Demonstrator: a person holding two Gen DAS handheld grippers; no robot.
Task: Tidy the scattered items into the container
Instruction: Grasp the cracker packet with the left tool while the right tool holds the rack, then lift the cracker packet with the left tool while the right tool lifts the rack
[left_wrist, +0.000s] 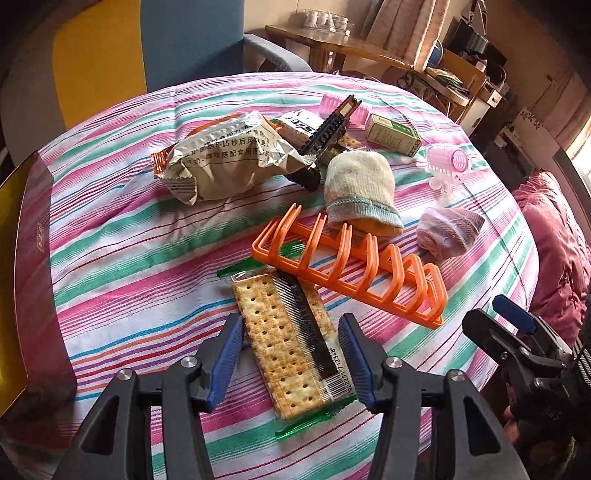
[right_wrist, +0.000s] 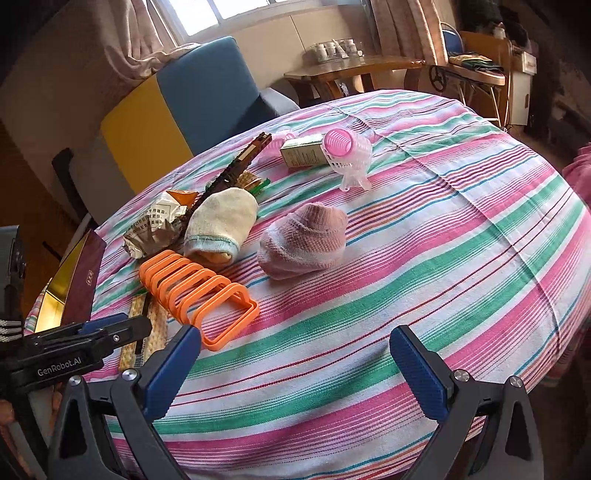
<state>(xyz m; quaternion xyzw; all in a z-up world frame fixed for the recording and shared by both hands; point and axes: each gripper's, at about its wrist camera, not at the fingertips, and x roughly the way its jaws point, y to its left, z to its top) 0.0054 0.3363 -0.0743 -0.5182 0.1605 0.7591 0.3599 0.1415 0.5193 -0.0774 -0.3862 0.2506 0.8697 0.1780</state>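
The left gripper (left_wrist: 290, 360) is hovering with jaws open astride the cracker packet (left_wrist: 286, 343) on the striped tabletop (left_wrist: 122, 266), while the right gripper (right_wrist: 295, 369) is hanging open, empty.

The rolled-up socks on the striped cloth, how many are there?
2. The cream sock lies against the orange rack; the pink sock lies apart, to its right. Others may be hidden under the snack bag.
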